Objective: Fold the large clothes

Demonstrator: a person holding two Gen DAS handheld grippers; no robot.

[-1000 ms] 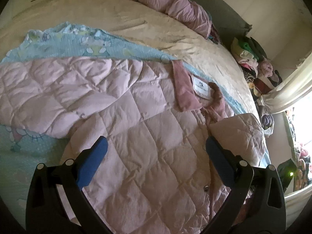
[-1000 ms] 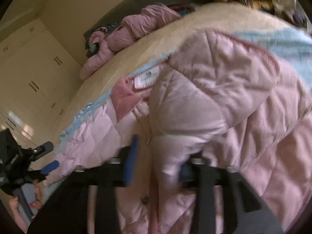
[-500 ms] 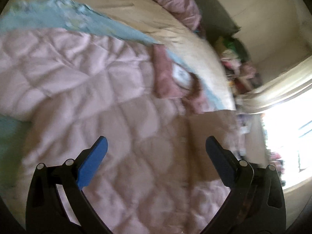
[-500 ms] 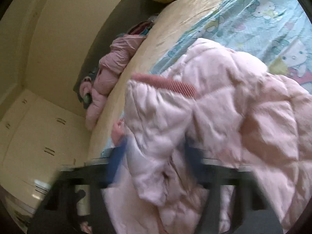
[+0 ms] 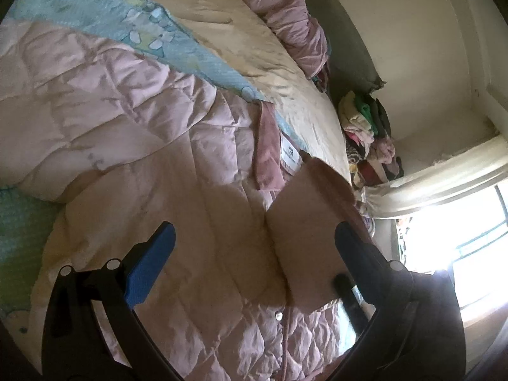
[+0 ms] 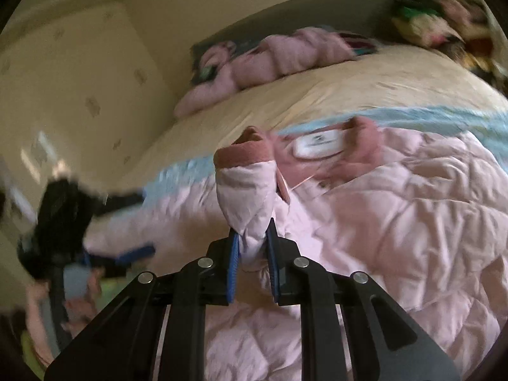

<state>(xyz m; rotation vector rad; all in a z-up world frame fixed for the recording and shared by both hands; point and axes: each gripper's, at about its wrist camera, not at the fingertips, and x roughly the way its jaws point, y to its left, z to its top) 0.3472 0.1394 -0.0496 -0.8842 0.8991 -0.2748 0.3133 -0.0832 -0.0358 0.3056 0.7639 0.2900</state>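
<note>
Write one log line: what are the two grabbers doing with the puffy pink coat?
right gripper: shut on sleeve | left gripper: open, above quilted pink jacket | jacket: on bed

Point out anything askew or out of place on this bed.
Nothing is damaged or spilled. The pink quilted jacket is mid-fold, with one sleeve lifted, pinched in the right gripper. A second pink jacket lies crumpled by the headboard, and a clothes pile sits heaped beside the bed.

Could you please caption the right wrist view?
Right gripper pinching the pink jacket's sleeve above its body on the bed.
</note>
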